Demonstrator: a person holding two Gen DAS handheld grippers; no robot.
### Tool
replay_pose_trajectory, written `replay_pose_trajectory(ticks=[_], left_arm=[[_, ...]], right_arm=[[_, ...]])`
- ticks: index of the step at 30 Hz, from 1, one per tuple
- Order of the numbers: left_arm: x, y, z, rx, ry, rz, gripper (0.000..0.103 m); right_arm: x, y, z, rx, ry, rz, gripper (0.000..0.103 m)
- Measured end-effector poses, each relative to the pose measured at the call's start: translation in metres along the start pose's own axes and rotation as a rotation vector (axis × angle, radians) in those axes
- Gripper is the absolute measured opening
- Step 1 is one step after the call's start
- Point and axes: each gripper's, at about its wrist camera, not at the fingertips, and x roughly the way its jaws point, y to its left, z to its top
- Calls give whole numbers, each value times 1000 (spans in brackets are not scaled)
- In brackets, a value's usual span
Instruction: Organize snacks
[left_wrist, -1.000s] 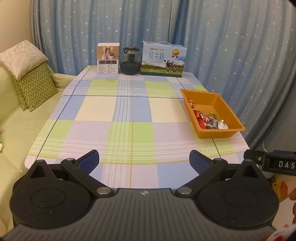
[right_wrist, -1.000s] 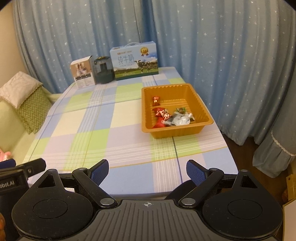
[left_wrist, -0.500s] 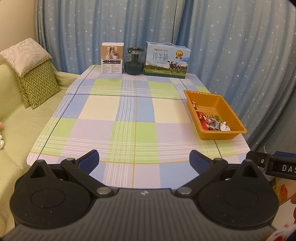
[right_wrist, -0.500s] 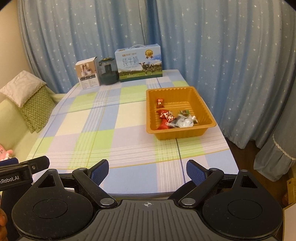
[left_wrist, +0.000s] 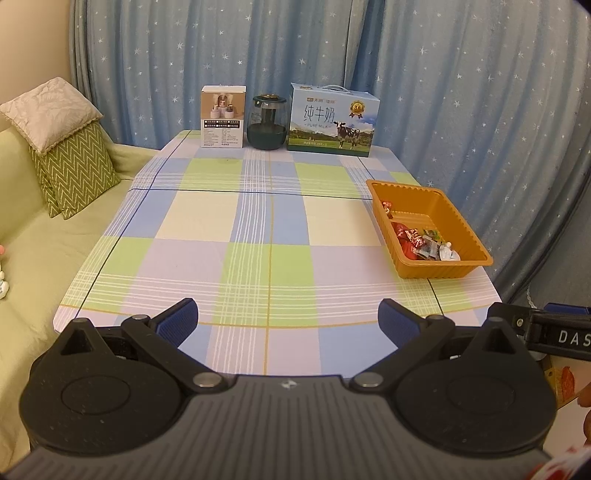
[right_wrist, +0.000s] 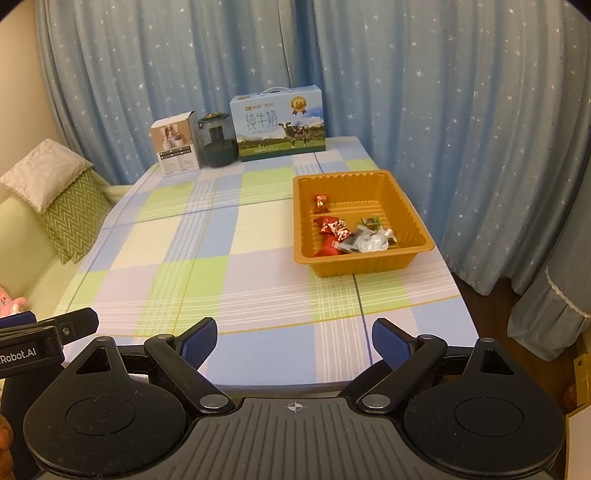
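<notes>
An orange tray (left_wrist: 447, 206) (right_wrist: 402, 206) sits at the right side of the checked table (left_wrist: 258, 229) (right_wrist: 221, 258). Several wrapped snacks (left_wrist: 417, 240) (right_wrist: 347, 232) lie in its near half, with one red candy (right_wrist: 321, 203) apart near its far left. My left gripper (left_wrist: 288, 325) is open and empty over the table's near edge. My right gripper (right_wrist: 293, 341) is open and empty, also at the near edge, well short of the tray. Each gripper's body shows at the edge of the other's view.
At the table's far edge stand a white product box (left_wrist: 222, 116), a dark glass jar (left_wrist: 269, 123) and a milk carton box (left_wrist: 332, 122). A green sofa with cushions (left_wrist: 70, 162) runs along the left. Blue starred curtains (right_wrist: 443, 110) hang behind and to the right.
Both grippers have drawn back and risen slightly, so the table and tray look farther away. Both stay open and empty.
</notes>
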Motion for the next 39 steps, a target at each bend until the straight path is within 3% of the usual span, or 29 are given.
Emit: replay_pose_trajectory(ticks=[39], left_arm=[[3,-8,-7,22,4,3,103]], right_arm=[[3,-3,-4,12,5,0,90]])
